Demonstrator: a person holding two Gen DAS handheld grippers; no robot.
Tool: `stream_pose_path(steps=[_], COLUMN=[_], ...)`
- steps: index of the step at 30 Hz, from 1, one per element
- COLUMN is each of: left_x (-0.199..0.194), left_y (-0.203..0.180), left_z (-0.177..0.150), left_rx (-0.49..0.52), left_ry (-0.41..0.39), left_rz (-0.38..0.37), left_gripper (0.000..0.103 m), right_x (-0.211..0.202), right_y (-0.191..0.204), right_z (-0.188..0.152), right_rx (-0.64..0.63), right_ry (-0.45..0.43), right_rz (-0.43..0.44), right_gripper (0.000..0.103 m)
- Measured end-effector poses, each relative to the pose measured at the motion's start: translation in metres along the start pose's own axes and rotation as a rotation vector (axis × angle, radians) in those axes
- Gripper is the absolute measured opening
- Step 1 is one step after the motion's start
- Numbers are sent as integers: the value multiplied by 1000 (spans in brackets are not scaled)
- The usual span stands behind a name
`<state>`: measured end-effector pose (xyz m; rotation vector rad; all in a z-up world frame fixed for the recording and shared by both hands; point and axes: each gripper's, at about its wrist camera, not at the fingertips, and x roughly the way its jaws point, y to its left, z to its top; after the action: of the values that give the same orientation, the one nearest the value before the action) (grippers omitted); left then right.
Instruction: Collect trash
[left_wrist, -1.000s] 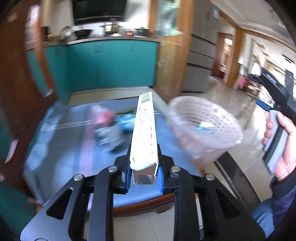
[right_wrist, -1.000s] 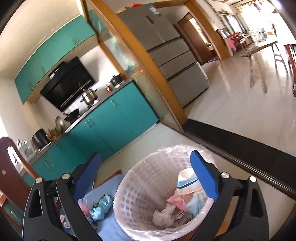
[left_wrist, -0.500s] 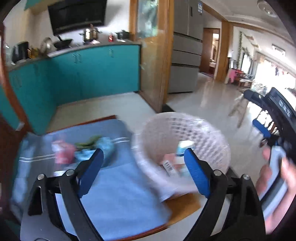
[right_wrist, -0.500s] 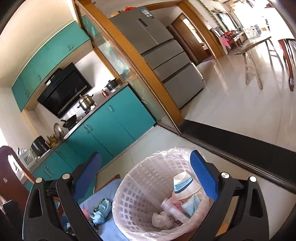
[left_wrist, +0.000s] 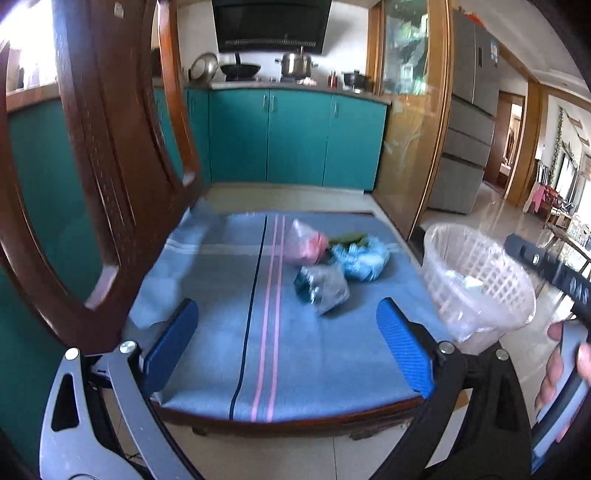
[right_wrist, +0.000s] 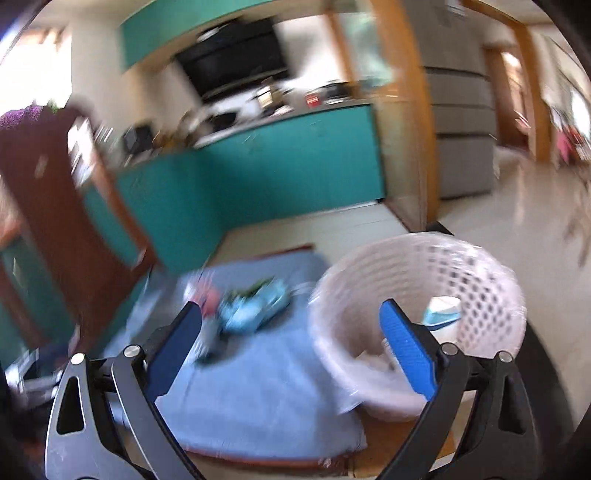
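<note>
Figure: both wrist views over the blue cloth (left_wrist: 221, 332) on the low wooden table. We see the left gripper (left_wrist: 288, 347) with its jaws opening wide and nothing between them; the right gripper (right_wrist: 291, 347) likewise stands spread and empty, its view smeared by motion.

The remaining trash lies in a loose cluster near the far right of the cloth: a pink crumpled bag (left_wrist: 304, 243), a light-blue crumpled wad (left_wrist: 360, 256), a clear wrapper with a dark teal end (left_wrist: 321, 286), and a green scrap (left_wrist: 349, 238) behind them. The pieces touch or overlap one another. The lined white basket (left_wrist: 480, 280) stands just beside the cluster, at the table's right edge, with some rubbish already inside.

We judge all these pieces light, soft and crushable, and the films probably slippery. The clear wrapper, nearest the left gripper, seems best pinched across its bunched middle, where folds give the pads purchase; a hold on a loose edge may slide off or drag a neighbour along.
</note>
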<state>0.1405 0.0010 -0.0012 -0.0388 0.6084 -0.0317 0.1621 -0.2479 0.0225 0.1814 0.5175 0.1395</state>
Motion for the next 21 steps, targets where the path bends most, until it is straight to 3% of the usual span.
stream_pose_path(steps=[7,21], left_x=[5,5], left_y=[3,-4], left_z=[-9,-7], left_rx=[14,17], left_ry=[27,41], left_rz=[-19,-41], left_gripper=[97,97], right_x=[14,19], right_y=[36,37], right_z=[-16,-22], right_rx=[-91,-96], right_ry=[51,66], right_rz=[28,18], right_gripper=[95,95])
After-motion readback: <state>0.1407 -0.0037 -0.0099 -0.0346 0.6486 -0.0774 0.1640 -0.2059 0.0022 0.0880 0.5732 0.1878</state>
